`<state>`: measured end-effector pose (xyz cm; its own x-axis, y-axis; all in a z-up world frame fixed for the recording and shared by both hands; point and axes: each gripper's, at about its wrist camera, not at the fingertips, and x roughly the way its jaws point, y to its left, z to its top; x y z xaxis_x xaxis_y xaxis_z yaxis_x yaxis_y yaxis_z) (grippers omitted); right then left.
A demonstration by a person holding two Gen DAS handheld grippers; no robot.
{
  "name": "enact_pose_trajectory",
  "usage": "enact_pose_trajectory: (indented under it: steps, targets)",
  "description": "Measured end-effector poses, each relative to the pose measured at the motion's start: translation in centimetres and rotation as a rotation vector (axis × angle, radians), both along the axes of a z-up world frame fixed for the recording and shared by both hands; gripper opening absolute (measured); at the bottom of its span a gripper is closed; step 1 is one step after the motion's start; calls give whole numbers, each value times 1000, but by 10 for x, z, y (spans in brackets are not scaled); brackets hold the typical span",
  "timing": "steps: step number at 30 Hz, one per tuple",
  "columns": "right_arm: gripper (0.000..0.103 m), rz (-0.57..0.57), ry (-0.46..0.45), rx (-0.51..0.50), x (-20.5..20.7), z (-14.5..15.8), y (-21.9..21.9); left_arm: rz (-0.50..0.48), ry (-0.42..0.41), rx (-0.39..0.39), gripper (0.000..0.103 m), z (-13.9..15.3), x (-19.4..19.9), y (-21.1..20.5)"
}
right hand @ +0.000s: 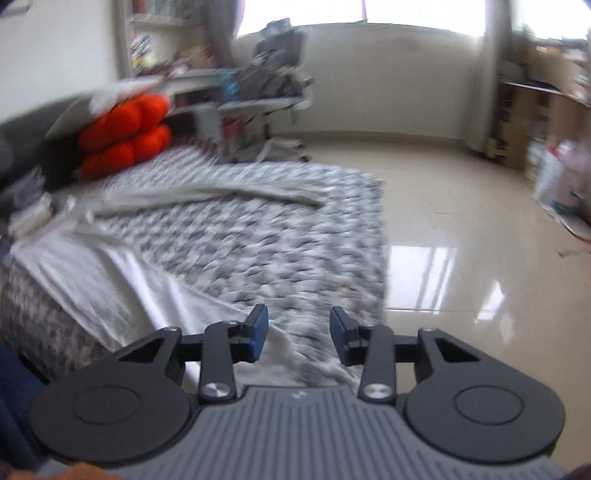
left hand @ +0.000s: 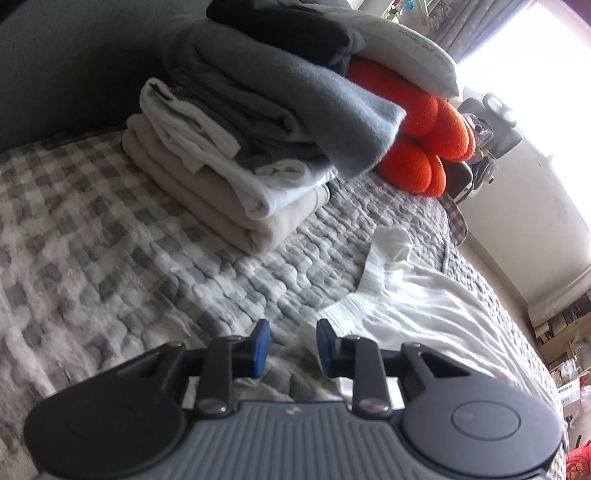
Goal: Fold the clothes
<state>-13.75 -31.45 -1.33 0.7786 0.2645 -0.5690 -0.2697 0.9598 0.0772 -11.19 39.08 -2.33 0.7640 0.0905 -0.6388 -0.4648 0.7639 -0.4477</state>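
White cloth (left hand: 424, 306) lay flat on the checked quilt (left hand: 110, 221), its long axis running toward the orange cushions (left hand: 424, 147), beside a stack of folded clothes (left hand: 236, 147); blur hid its far end. Left gripper (left hand: 291, 347) and right gripper (right hand: 298, 332) both had fingers apart, holding nothing

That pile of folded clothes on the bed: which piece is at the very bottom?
The beige one, lying right on the checked bedcover; the white, grey and black pieces sit above it.

Black claw (left hand: 291, 345), blue pads (left hand: 263, 347), ribbed grey body.
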Motion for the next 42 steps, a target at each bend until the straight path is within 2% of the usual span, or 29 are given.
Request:
enact_pose_trajectory:
  steps: [2, 3, 5, 6, 9, 12, 16, 20, 25, 29, 31, 33, 35, 38, 42]
  targets:
    - [36, 57, 38, -35, 11, -11, 12, 12, -6, -10, 27, -4, 1, -1]
    - [18, 71, 49, -57, 14, -16, 17, 20, -5, -20, 27, -7, 3, 0]
    - [6, 55, 31, -71, 16, -18, 19, 35, -4, -49, 27, -13, 6, 2]
    - [3, 34, 23, -64, 15, -16, 17, 40, -7, -53, 27, -14, 6, 2]
    - [3, -57, -34, -72, 5, -2, 10, 33, -7, -44, 27, -12, 7, 1]
    - [3, -105, -52, -57, 0, 3, 2, 26, -9, -47, 27, -12, 6, 0]
    - [3, -129, -16, -122, 14, -16, 11, 16, -11, -31, 26, -11, 6, -2]
    - [3, -178, -45, -71, 14, -7, 7, 2, -2, 15, 25, -5, 3, -3]
    - [0, -270, 15, -164, 17, -18, -3, 16, -23, 28, 26, 3, -7, 1]
    - [0, -273, 13, -98, 16, -15, -15, 29, -37, 95, 30, 17, -10, -6]
    - [11, -265, -1, -93, 22, -8, -14, 25, -57, 103, 36, 25, -7, -8]
    - [11, -237, -18, -92, 33, 0, -10, -4, -76, 103, 39, 32, 1, -13]
    - [17, -201, -37, -117, 47, 8, 0, -39, -77, 120, 40, 38, 15, -22]
    - [48, -105, -57, -202, 78, 12, 14, -89, -72, 156, 42, 44, 42, -37]
    - [49, 5, -58, -309, 127, 11, 26, -147, -55, 193, 47, 49, 83, -55]
